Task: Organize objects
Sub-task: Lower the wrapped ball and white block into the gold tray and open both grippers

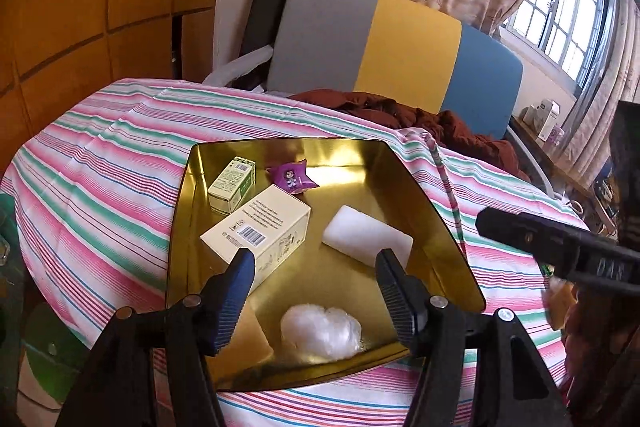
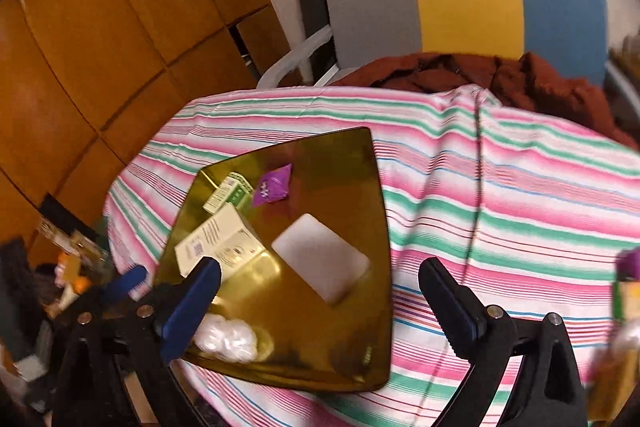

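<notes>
Hovering over the gold tray (image 1: 420,187) on the striped table (image 1: 100,155), the left gripper (image 1: 316,259) has its jaws spread, empty — cream box (image 1: 260,227), green box (image 1: 232,183), purple sachet (image 1: 292,179), white block (image 1: 366,237) and plastic wad (image 1: 320,331) inside. Right gripper (image 2: 320,279) — jaws wide, empty.

Striped tbl (image 1: 100,163) w/ gold tray (image 1: 384,163).
</notes>
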Available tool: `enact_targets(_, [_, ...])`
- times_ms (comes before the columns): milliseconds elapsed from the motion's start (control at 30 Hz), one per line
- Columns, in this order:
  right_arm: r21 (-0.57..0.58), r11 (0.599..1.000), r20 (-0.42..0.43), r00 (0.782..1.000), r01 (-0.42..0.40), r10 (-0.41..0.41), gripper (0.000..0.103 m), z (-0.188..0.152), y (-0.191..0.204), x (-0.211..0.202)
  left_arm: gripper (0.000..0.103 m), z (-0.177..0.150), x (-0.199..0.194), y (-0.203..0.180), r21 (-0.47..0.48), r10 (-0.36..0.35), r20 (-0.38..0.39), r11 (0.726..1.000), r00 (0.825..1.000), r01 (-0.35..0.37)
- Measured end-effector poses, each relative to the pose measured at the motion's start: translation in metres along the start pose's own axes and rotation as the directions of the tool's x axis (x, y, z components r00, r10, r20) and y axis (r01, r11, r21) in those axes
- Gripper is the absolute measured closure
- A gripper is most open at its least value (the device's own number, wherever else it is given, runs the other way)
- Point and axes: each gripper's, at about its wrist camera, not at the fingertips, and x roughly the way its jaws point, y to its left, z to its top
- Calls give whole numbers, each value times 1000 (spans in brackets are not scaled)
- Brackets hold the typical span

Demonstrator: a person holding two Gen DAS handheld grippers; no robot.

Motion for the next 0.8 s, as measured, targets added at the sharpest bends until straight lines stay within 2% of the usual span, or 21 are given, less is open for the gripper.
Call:
enact_targets(233, [-43,996,53,996,79,-77,2,-20,8,-17,39,-8,-7,-10,13,24,6,1000,1000,-24])
enact_targets(500, [-77,978,106,977,194,-186,2,-33,13,-26,39,-12,-12,-12,9,58,23,998,998,-58])
enact_targets(800, [-131,954,139,958,269,-251,1,-52,16,-32,39,-16,-9,-17,19,39,13,999,999,-39])
